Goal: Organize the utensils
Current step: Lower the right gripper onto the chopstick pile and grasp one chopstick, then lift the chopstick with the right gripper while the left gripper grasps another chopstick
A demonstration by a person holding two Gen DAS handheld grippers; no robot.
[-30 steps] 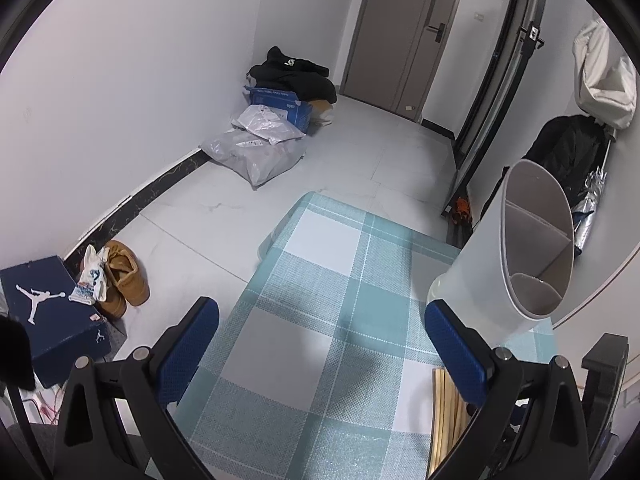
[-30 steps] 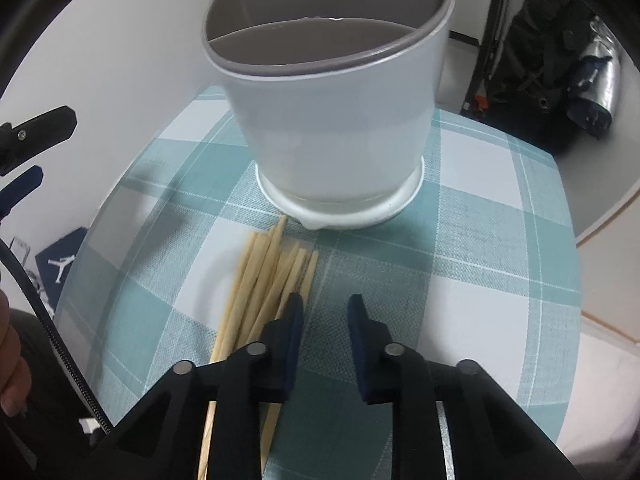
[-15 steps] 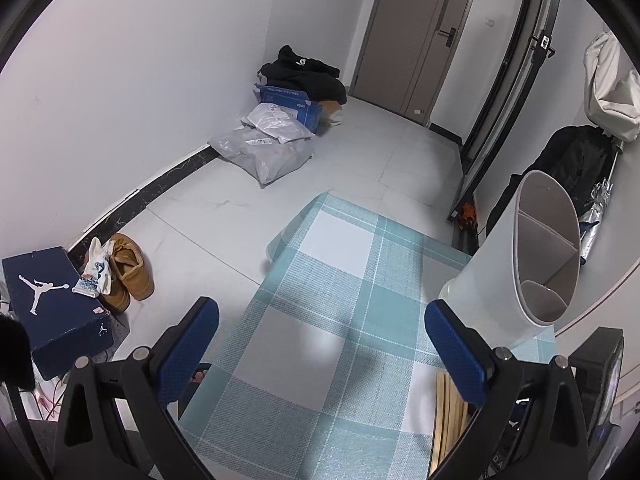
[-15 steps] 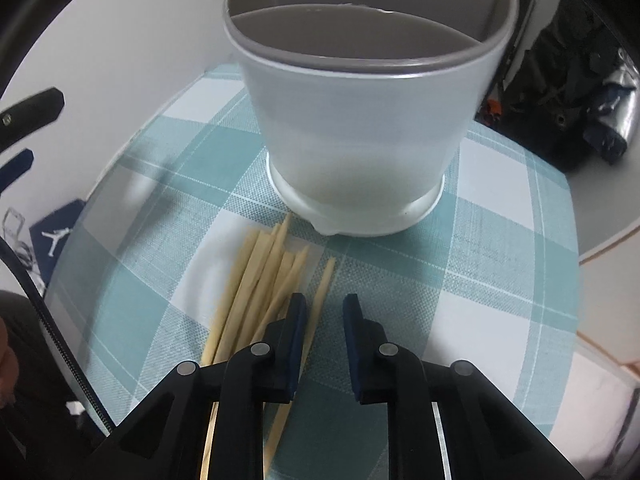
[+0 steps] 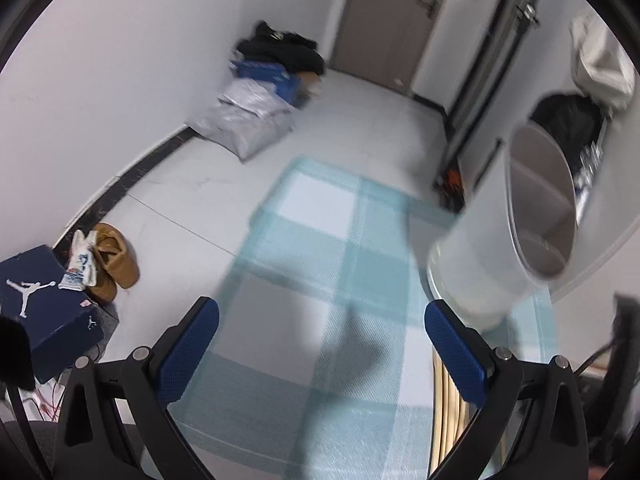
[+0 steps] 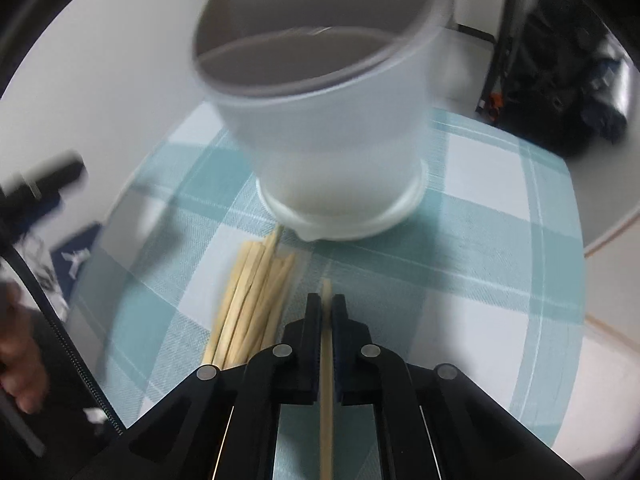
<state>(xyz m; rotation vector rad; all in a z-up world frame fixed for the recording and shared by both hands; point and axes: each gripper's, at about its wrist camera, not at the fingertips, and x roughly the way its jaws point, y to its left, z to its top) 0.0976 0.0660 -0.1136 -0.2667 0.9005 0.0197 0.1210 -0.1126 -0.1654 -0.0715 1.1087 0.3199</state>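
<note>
Right gripper first: its jaws have just been closing and now pinch a single chopstick, which runs straight back between the pads with its tip poking out just ahead of them. I read the left gripper as standing wide apart, nothing between its blue pads, hanging over the worktop.

Worktop carries a teal-and-white checked cloth. On its far side stands the white utensil holder, upright, grey inside, with a divider splitting it into compartments; I see nothing in those.

Loose chopsticks lie in a bundle on the cloth, near side of the holder, their far tips just at its base. They sit just left of the held chopstick. In the left wrist view the same bundle shows behind the right-hand pad.

Both views are motion-blurred.
</note>
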